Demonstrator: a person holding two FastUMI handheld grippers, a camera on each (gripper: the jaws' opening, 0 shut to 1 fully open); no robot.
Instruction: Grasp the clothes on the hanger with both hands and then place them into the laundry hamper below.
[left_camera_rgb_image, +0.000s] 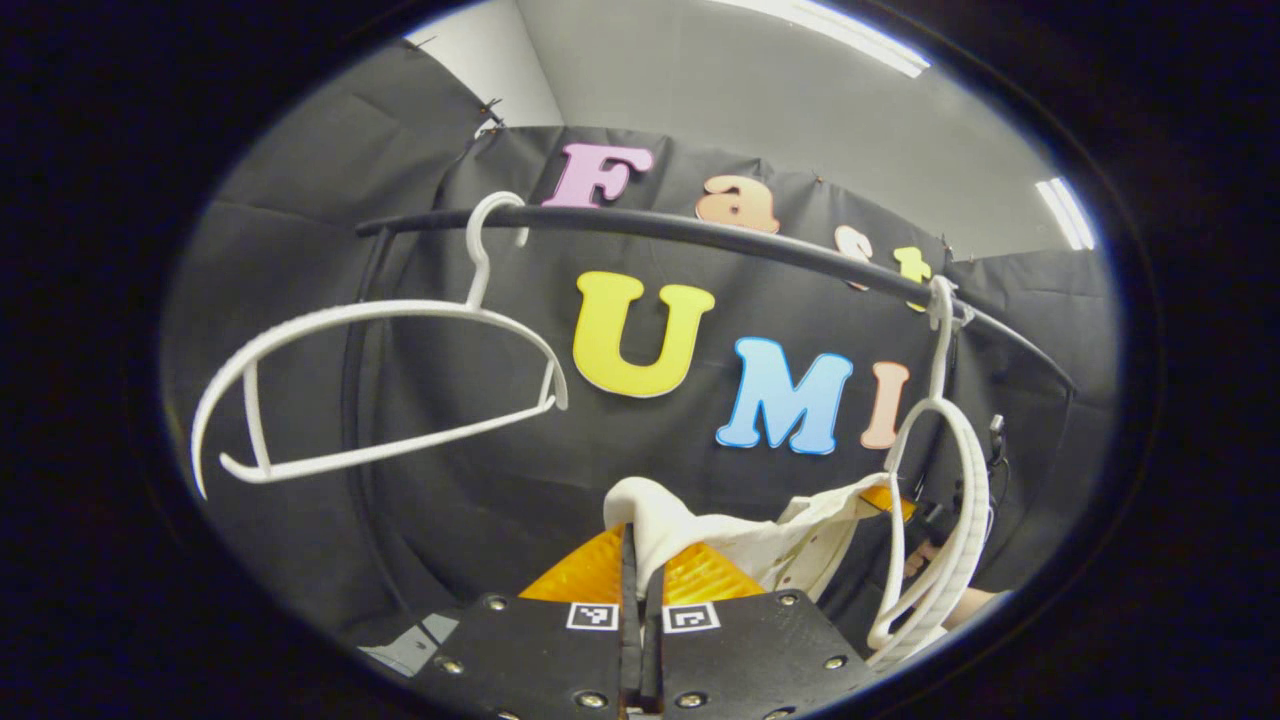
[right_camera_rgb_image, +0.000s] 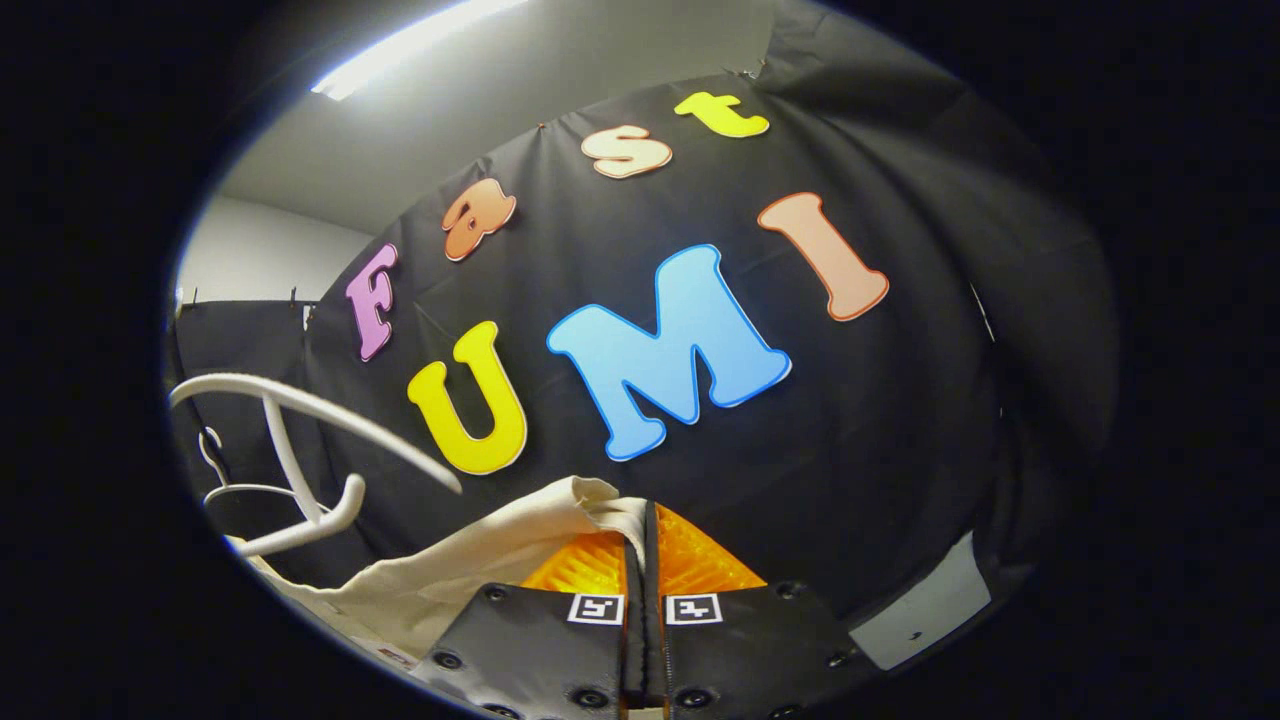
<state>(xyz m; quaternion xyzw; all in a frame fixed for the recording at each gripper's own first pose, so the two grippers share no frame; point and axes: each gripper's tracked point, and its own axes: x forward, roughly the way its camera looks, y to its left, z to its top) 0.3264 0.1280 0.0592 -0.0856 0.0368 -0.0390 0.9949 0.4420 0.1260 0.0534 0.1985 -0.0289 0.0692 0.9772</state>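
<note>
A cream-white garment (left_camera_rgb_image: 740, 540) is pinched at one end by my left gripper (left_camera_rgb_image: 640, 560), which is shut on the cloth. From there it stretches right toward a white hanger (left_camera_rgb_image: 945, 500) hanging from the black rail (left_camera_rgb_image: 700, 232). In the right gripper view the same garment (right_camera_rgb_image: 470, 570) runs leftward from my right gripper (right_camera_rgb_image: 645, 545), which is shut on its other end. A white hanger (right_camera_rgb_image: 290, 440) sits close at the left of that view, just above the cloth.
An empty white hanger (left_camera_rgb_image: 370, 380) hangs at the left end of the rail. A second, smaller hanger (right_camera_rgb_image: 235, 490) shows farther off in the right gripper view. A hand (left_camera_rgb_image: 950, 590) appears low right behind the near hanger. Black cloth walls surround the booth.
</note>
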